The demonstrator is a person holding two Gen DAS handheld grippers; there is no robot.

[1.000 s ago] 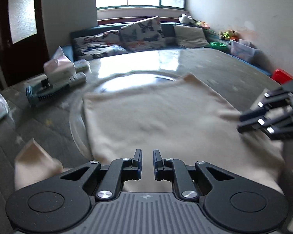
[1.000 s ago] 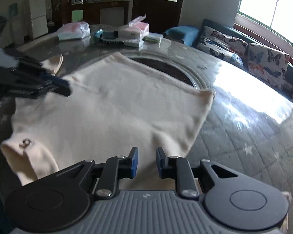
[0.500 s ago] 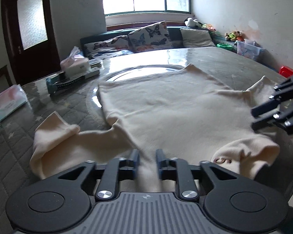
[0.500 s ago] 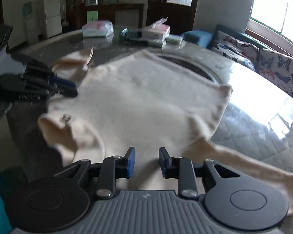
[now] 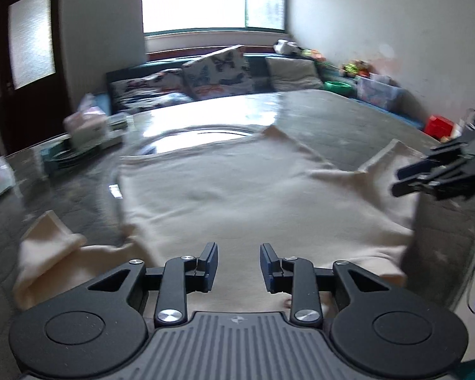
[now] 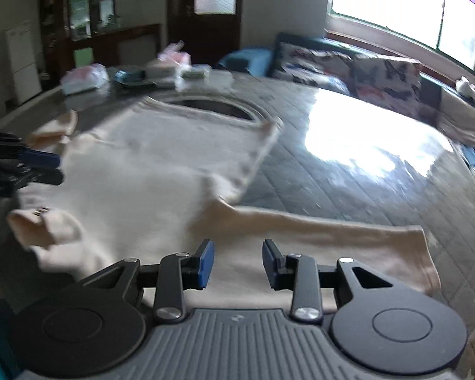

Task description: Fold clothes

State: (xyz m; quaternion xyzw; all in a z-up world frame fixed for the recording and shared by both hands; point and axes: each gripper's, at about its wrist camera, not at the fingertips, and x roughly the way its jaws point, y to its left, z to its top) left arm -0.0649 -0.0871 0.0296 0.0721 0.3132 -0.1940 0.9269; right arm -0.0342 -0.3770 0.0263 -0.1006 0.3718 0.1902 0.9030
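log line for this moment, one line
phase: laying out | cream sweater: spread flat on table, sleeves out | left gripper: opening, nothing between jaws | right gripper: opening, nothing between jaws

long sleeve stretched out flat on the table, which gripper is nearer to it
Right. The right gripper, jaws opening and empty, hangs directly over the long sleeve. The left gripper sits across the sweater, by the opposite sleeve.

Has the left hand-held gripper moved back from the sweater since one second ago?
Yes. The left hand-held gripper pulled back: the cream sweater and tissue box look farther away, and both sleeves now show.
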